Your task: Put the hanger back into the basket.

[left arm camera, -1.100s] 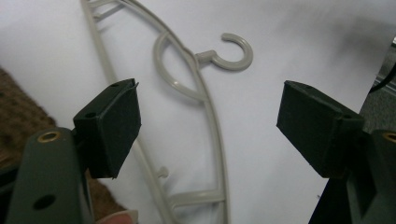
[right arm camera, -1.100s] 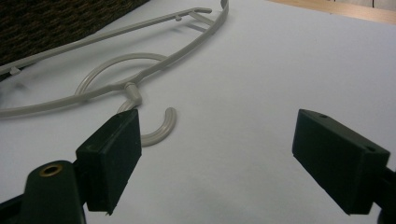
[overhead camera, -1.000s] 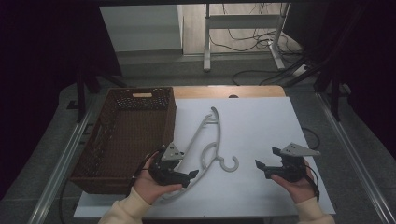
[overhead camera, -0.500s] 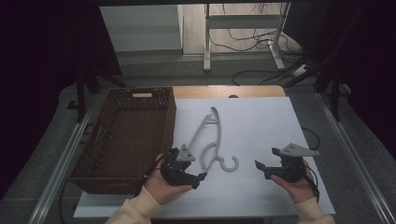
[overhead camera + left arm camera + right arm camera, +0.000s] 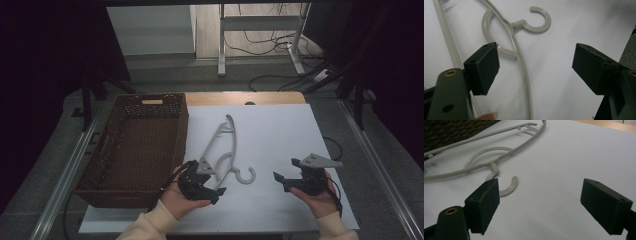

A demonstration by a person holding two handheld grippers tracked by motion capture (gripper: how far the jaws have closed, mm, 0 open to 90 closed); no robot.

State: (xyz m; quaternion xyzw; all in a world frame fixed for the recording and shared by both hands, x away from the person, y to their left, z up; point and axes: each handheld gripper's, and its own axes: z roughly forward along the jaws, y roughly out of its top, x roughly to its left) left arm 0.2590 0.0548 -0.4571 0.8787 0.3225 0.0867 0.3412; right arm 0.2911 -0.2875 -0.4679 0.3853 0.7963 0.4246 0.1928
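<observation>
Brown wicker basket (image 5: 135,145) at left, white table (image 5: 280,130) — cables behind

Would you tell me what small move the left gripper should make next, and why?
Probably ease the left gripper forward and down so its open jaws straddle the hanger, then close. Its jaws stand wide apart with the hanger's thin arm lying flat on the white table between them, not yet gripped; the right gripper waits apart, open.

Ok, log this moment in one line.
left gripper: open, over hanger | right gripper: open, apart | basket: left of hanger
</observation>
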